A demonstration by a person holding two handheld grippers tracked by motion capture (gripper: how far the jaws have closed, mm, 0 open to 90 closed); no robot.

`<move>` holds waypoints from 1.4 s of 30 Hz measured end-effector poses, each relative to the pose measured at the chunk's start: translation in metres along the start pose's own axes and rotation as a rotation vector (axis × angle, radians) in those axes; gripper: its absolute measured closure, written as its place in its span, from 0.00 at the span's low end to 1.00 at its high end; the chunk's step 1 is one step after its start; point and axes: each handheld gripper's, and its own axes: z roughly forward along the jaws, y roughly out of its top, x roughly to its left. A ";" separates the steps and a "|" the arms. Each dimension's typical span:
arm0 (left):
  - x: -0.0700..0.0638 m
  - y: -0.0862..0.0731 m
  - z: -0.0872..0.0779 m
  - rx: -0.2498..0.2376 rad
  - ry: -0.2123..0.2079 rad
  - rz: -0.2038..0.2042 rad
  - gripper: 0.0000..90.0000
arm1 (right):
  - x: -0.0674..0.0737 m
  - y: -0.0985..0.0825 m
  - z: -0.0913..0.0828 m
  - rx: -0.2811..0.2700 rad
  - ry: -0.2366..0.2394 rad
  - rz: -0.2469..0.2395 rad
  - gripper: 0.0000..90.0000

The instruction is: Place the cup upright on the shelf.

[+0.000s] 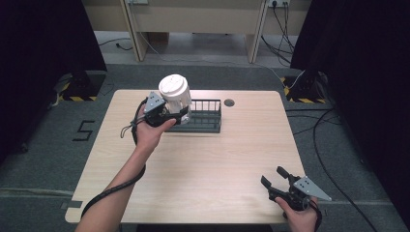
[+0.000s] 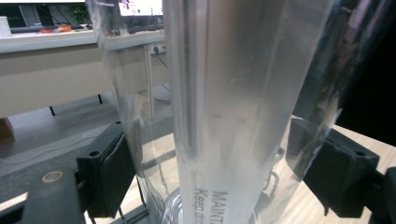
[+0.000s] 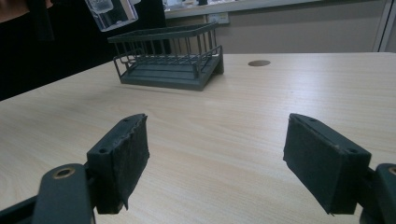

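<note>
A clear plastic container [image 1: 174, 94] with a white lid hangs upright over the left end of a dark wire rack [image 1: 205, 118]. My left gripper [image 1: 178, 114] is shut on it, low on its body. In the left gripper view the container [image 2: 243, 93] stands between the two pads [image 2: 109, 172], with printed text near its base. My right gripper [image 1: 273, 178] rests open near the table's front right corner, with nothing between its fingers. In the right gripper view the right gripper [image 3: 229, 158] faces the rack [image 3: 173, 65], with the container's bottom [image 3: 112, 11] above the rack's left end.
The rack stands at the back middle of the light wooden table [image 1: 208, 169], next to a round cable hole [image 1: 229, 102]. Black curtains flank the table. Cables [image 1: 319, 145] lie on the floor at the right. Desk legs stand behind.
</note>
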 end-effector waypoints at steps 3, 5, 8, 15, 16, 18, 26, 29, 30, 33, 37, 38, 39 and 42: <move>0.000 0.003 0.002 -0.007 0.004 0.013 0.20 | 0.000 0.000 0.000 0.003 0.001 0.003 0.25; 0.000 0.004 0.003 -0.012 0.003 0.006 0.20 | 0.000 0.000 0.000 0.004 0.001 0.006 0.25; 0.001 0.006 0.006 -0.013 0.005 -0.002 0.20 | 0.000 0.000 0.000 0.003 0.002 0.003 0.25; 0.005 0.013 0.015 -0.022 0.012 -0.011 0.20 | 0.000 0.000 -0.001 0.003 0.003 0.007 0.25; 0.005 0.013 0.015 -0.022 0.012 -0.011 0.20 | 0.000 0.000 -0.001 0.003 0.003 0.007 0.25; 0.007 0.015 0.017 -0.024 0.014 -0.010 0.20 | -0.001 0.000 -0.001 0.002 0.003 0.007 0.25; 0.009 0.024 0.025 -0.025 0.022 0.003 0.20 | -0.001 0.000 -0.001 0.003 0.002 0.007 0.25; 0.010 0.025 0.028 -0.025 0.023 -0.003 0.20 | -0.001 0.000 -0.001 0.000 0.001 0.008 0.25; 0.010 0.025 0.030 -0.026 0.024 -0.009 0.20 | -0.002 0.000 -0.001 -0.001 0.002 0.005 0.25; 0.010 0.025 0.034 -0.023 0.025 -0.009 0.20 | -0.001 0.000 -0.001 0.001 0.002 0.007 0.25; 0.010 0.025 0.038 -0.019 0.027 -0.010 0.20 | -0.001 0.000 -0.001 0.001 0.003 0.009 0.25; 0.011 0.025 0.039 -0.017 0.027 -0.010 0.20 | -0.001 0.000 -0.001 0.002 0.003 0.008 0.25; 0.011 0.024 0.040 -0.016 0.027 -0.012 0.20 | -0.001 0.000 -0.001 0.003 0.004 0.010 0.25; 0.012 0.023 0.044 -0.011 0.031 -0.018 0.20 | -0.001 0.000 -0.001 0.003 0.006 0.012 0.25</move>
